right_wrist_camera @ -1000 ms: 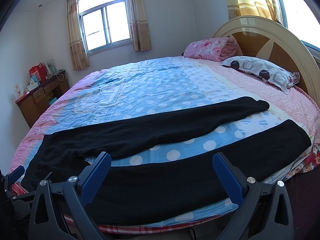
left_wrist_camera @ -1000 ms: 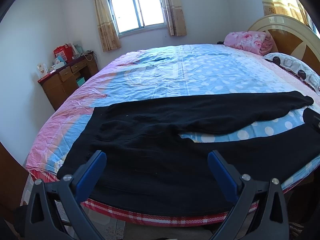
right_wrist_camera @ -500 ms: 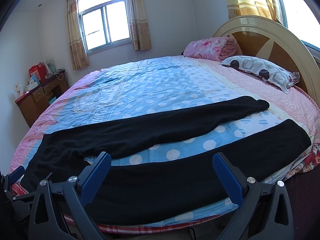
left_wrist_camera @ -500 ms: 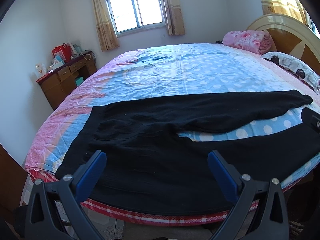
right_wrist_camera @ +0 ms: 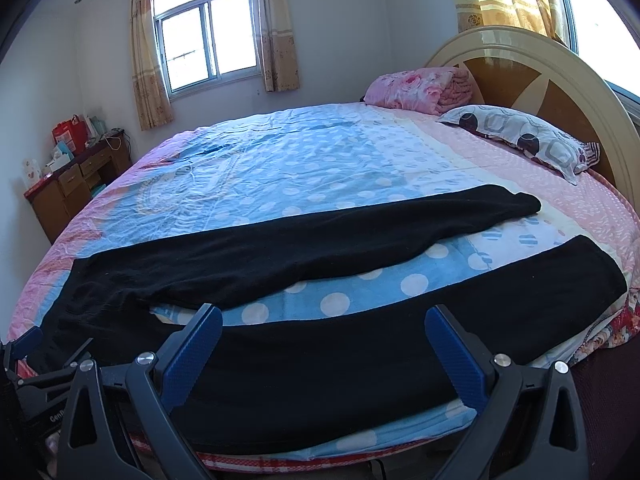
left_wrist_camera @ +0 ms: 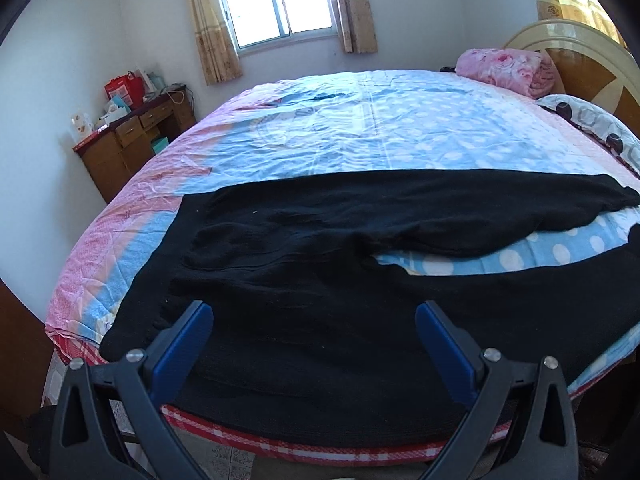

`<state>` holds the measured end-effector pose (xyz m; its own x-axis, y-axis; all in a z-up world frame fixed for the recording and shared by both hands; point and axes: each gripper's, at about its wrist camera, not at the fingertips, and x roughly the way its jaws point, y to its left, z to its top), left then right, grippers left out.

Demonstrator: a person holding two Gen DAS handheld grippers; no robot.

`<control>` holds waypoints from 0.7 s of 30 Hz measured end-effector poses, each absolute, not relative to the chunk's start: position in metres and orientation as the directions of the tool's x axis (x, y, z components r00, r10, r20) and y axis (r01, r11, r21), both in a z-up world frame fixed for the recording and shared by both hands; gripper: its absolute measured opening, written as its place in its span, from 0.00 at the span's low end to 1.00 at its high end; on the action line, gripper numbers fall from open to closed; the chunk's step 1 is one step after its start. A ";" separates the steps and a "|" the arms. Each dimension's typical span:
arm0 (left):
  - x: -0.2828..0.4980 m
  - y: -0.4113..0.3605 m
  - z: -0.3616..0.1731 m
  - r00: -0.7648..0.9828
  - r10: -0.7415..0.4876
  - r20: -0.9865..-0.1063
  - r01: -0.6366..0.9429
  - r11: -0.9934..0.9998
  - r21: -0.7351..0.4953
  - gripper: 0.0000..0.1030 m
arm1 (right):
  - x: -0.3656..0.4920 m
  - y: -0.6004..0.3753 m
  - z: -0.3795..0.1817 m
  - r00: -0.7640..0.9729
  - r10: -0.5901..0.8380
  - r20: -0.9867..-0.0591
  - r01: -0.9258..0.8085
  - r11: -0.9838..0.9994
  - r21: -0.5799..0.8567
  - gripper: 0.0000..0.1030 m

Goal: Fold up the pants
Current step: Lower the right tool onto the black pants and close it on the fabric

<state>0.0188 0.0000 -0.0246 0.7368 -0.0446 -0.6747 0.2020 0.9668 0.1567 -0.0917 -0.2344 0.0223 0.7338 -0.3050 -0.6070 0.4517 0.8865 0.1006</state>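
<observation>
Black pants [left_wrist_camera: 304, 264] lie flat across the near side of the bed, waist to the left, both legs spread apart and running right. In the right wrist view the same pants [right_wrist_camera: 320, 356] show the near leg along the bed edge and the far leg reaching towards the pillow. My left gripper [left_wrist_camera: 314, 316] hovers open over the waist and seat part, nothing between its blue pads. My right gripper [right_wrist_camera: 323, 322] is open above the near leg, also holding nothing. The left gripper's tool shows at the left edge of the right wrist view.
The bed [right_wrist_camera: 304, 168] has a blue and pink dotted sheet. A patterned pillow [right_wrist_camera: 520, 136] and a folded pink blanket [right_wrist_camera: 420, 86] lie by the headboard [right_wrist_camera: 532, 76]. A wooden desk [left_wrist_camera: 132, 136] with clutter stands by the left wall under the window.
Both views have shifted slightly, the left gripper a little closer over the waist. The pants have not moved and both grippers stay open.
</observation>
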 end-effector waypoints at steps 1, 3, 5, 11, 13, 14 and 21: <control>0.023 0.002 -0.025 0.735 -0.043 -0.677 0.200 0.967 0.155 1.00 | -0.090 -0.236 0.021 0.734 -0.306 -0.607 0.449 0.888 0.096 0.99; 0.031 0.004 -0.027 0.731 -0.036 -0.681 0.195 0.968 0.159 1.00 | -0.087 -0.238 0.020 0.734 -0.304 -0.607 0.440 0.894 0.084 0.99; 0.038 0.005 -0.029 0.728 -0.030 -0.685 0.192 0.968 0.162 1.00 | -0.082 -0.240 0.019 0.732 -0.303 -0.610 0.431 0.900 0.070 0.99; 0.070 0.017 -0.035 0.707 -0.005 -0.707 0.179 0.969 0.172 1.00 | -0.053 -0.246 0.021 0.735 -0.276 -0.620 0.376 0.926 0.034 0.99; 0.086 0.026 -0.036 0.681 -0.010 -0.732 0.178 0.972 0.153 1.00 | -0.033 -0.245 0.024 0.742 -0.233 -0.628 0.331 0.943 0.041 0.99; 0.096 0.033 -0.036 0.665 -0.015 -0.746 0.171 0.976 0.133 1.00 | -0.021 -0.244 0.026 0.745 -0.207 -0.634 0.303 0.952 0.046 0.99; 0.145 0.067 -0.035 0.645 0.030 -0.764 0.070 0.993 0.099 1.00 | 0.106 -0.209 0.022 0.737 0.069 -0.672 -0.041 0.997 0.058 0.96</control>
